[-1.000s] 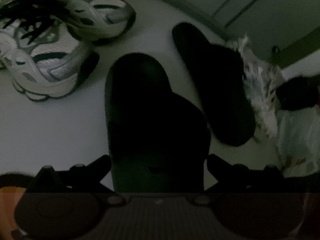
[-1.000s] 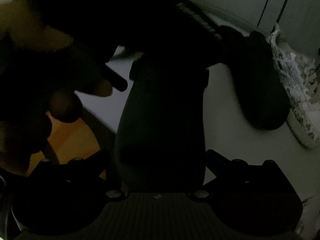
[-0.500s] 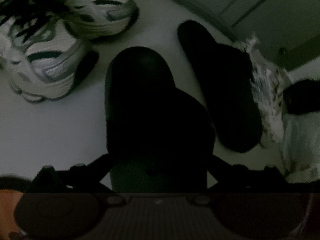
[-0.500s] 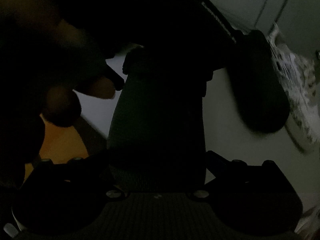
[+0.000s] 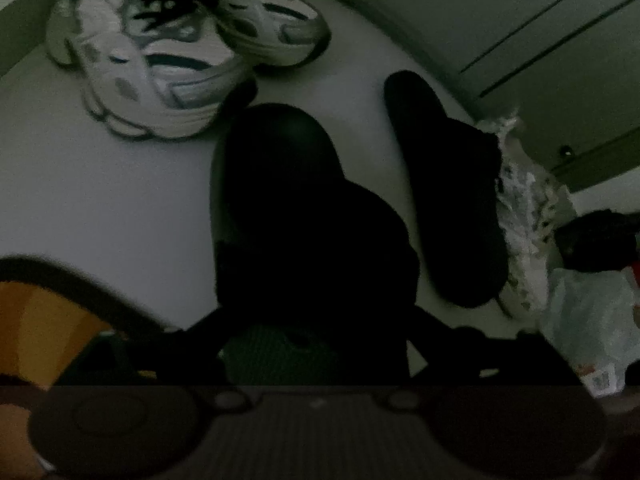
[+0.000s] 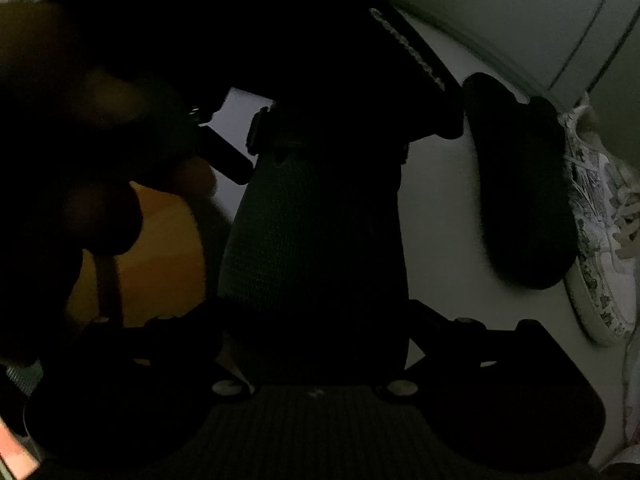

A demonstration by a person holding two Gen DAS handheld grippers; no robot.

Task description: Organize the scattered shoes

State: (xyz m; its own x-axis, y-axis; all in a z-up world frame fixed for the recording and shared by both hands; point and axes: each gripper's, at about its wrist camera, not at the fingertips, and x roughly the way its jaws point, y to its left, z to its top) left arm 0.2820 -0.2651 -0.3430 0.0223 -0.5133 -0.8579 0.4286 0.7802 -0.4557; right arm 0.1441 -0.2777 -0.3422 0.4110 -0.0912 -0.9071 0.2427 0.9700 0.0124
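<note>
Both grippers clamped one black slipper (image 5: 280, 216)

Left gripper (image 5: 314, 344) and right gripper (image 6: 316, 320) gripped it mid-frame; white sneakers (image 5: 160, 72) upper left.

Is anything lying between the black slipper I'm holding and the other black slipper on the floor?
Nothing visible. Only bare pale floor separates the held slipper from the other slipper. The white sneakers sit off to the left, the patterned sneaker beyond it.

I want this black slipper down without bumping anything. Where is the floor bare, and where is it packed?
Bare floor lies left of the held slipper, below the white sneakers. A narrow strip separates it from the other black slipper. The patterned shoe and plastic bag crowd the right.
</note>
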